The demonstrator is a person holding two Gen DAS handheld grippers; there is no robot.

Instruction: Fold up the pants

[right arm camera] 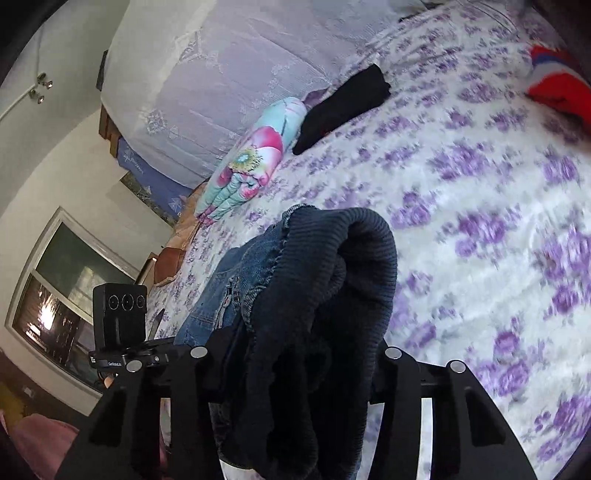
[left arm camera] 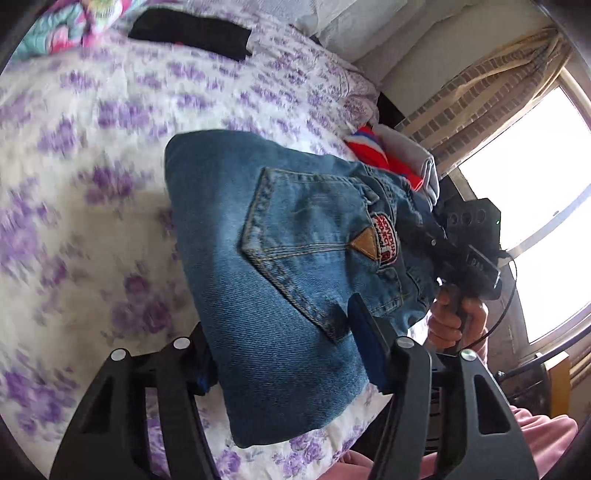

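Observation:
Folded blue jeans [left arm camera: 288, 229] with a back pocket and a red-and-white label hang over the purple-flowered bedspread [left arm camera: 92, 184]. My left gripper [left arm camera: 288, 358] is shut on the near end of the bundle, one finger on each side. At the far end a hand [left arm camera: 454, 325] holds the right gripper's black housing [left arm camera: 476, 236]. In the right wrist view, my right gripper [right arm camera: 295, 354] is shut on the jeans' dark ribbed waistband [right arm camera: 332, 280], which bulges up between the fingers. Blue denim [right arm camera: 229, 280] shows behind it. The pads themselves are hidden by cloth.
A folded black garment [left arm camera: 192, 29] and a rolled colourful quilt [right arm camera: 243, 158] lie at the far side of the bed. Folded red, white and grey clothes [left arm camera: 391, 158] sit by the bed's edge near a curtained window [left arm camera: 535, 184]. Pink clothing [left arm camera: 535, 435] shows below.

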